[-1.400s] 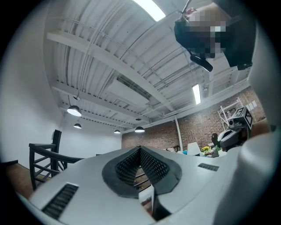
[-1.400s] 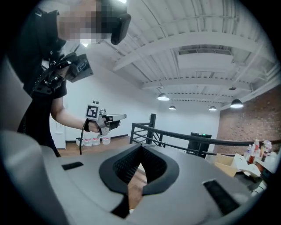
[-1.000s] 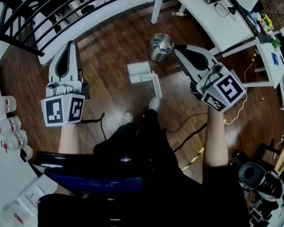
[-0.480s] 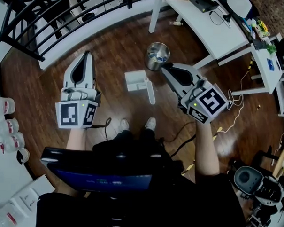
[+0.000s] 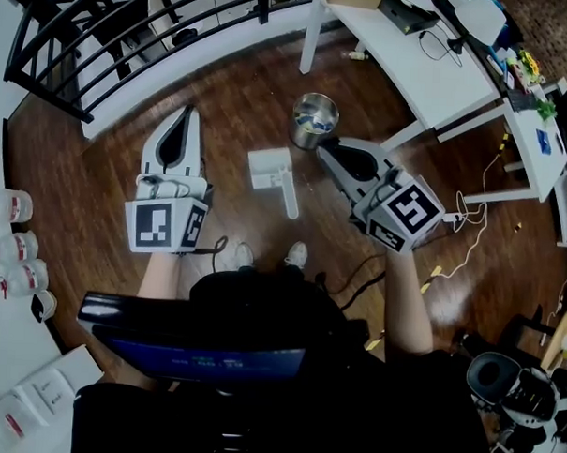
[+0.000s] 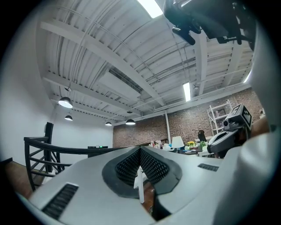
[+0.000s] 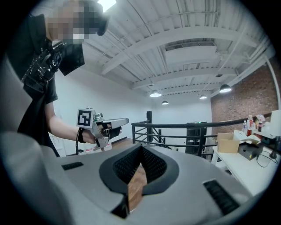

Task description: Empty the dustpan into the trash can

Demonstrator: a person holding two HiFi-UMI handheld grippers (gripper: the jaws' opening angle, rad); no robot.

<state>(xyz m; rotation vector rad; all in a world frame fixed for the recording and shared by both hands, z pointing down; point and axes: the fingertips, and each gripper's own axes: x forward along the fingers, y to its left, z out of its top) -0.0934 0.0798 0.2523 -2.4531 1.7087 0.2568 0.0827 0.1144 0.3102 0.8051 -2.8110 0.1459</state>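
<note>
A white dustpan (image 5: 272,168) lies on the wooden floor (image 5: 238,92) between the left gripper (image 5: 185,110) and the right gripper (image 5: 323,148), near the metal trash can (image 5: 314,120).

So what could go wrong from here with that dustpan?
Gripped by its thin handle alone, the dustpan might tilt and spill before reaching the trash can. The can's mouth looks narrow beside the pan, so some may miss. A cable trails by the person's feet: a trip hazard.
</note>
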